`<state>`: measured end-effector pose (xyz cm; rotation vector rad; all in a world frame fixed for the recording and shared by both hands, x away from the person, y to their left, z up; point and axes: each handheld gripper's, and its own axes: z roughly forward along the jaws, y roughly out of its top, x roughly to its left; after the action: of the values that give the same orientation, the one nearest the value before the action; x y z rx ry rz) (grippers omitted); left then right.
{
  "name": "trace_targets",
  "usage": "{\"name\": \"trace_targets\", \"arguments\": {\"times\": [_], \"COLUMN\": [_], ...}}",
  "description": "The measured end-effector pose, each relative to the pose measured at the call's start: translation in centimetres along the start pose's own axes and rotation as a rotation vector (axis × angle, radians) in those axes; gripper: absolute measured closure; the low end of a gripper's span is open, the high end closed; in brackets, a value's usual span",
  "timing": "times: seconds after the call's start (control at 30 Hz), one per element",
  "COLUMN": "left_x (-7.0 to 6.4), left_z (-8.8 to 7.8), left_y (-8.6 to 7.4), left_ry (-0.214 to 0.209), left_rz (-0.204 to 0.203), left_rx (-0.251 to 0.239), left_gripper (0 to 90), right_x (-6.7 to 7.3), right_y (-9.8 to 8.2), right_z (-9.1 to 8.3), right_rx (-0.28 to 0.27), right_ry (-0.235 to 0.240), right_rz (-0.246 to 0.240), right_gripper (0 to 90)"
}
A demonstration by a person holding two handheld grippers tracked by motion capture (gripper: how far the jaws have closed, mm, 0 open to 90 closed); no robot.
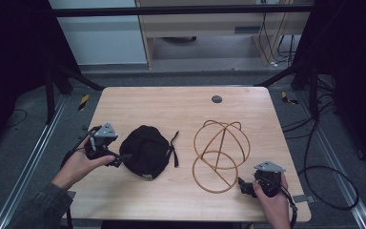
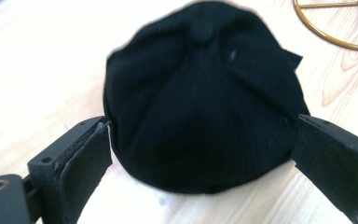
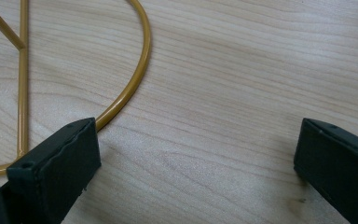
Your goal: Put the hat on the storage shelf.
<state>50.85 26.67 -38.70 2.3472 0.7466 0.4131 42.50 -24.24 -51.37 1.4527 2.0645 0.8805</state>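
We hold two black grippers, the left gripper [image 1: 116, 160] and right gripper [image 1: 243, 186] each topped by a grey three-cornered plate, with blocky padded jaws, trailing black cables and a dark grey-green sleeve [image 1: 40, 205].

dim high view, overexposed blurry close-up

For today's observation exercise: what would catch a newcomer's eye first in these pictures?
The black cap lies left of centre on the wooden table, the left gripper at its edge with wide jaws flanking it. Right of it stands a gold wire stand of rings, the right gripper open beside its base ring.
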Motion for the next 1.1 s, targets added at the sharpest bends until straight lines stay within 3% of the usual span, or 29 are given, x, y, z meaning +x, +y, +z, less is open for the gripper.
{"name": "trace_targets", "arguments": {"times": [0.03, 0.1, 0.17, 0.23, 0.3, 0.43, 0.6, 0.8, 0.87, 1.03, 1.1], "left_x": [0.0, -0.1, -0.1, 0.0, -0.1, -0.5, -0.9, -0.5, -0.4, -0.1, 0.2], "left_z": [0.0, 0.4, 0.6, 1.4, 1.7, 2.7, 3.1, 4.2, 4.8, 5.3, 5.4], "left_y": [0.0, 2.0, 2.6, 3.8, 4.1, 5.2, 5.7, 6.1, 6.1, 5.9, 5.8], "left_ry": [0.0, -0.014, -0.009, -0.021, -0.022, -0.023, -0.034, -0.041, -0.055, -0.042, -0.056], "left_rz": [0.0, 0.036, 0.052, 0.086, 0.091, 0.151, 0.187, 0.18, 0.184, 0.199, 0.175], "left_rx": [0.0, 0.018, 0.034, 0.077, 0.086, 0.146, 0.167, 0.176, 0.194, 0.206, 0.197], "left_gripper": [4.5, 4.0, 4.1, 5.6, 5.9, 5.9, 6.4, 7.6, 17.3, 25.5, 29.3], "right_x": [0.0, 0.0, 0.0, 0.0, 0.1, 0.1, 0.1, 0.0, 0.0, 0.0, 0.0], "right_y": [0.0, 0.0, 0.0, 0.0, 0.0, 0.0, 0.0, 0.0, 0.0, 0.0, 0.0], "right_z": [0.0, -0.1, 0.0, -0.1, -0.1, -0.1, -0.1, -0.1, -0.1, -0.1, -0.1], "right_rx": [0.0, 0.004, 0.002, 0.003, 0.005, 0.005, 0.005, 0.004, 0.004, 0.004, 0.003], "right_ry": [0.0, 0.005, 0.005, 0.002, 0.002, 0.002, -0.001, -0.004, -0.004, -0.004, -0.005], "right_rz": [0.0, 0.008, 0.006, 0.006, 0.01, 0.012, 0.015, 0.013, 0.013, 0.014, 0.015], "right_gripper": [0.5, 0.5, 0.5, 0.6, 0.7, 0.7, 0.7, 0.7, 0.6, 0.6, 0.6]}}
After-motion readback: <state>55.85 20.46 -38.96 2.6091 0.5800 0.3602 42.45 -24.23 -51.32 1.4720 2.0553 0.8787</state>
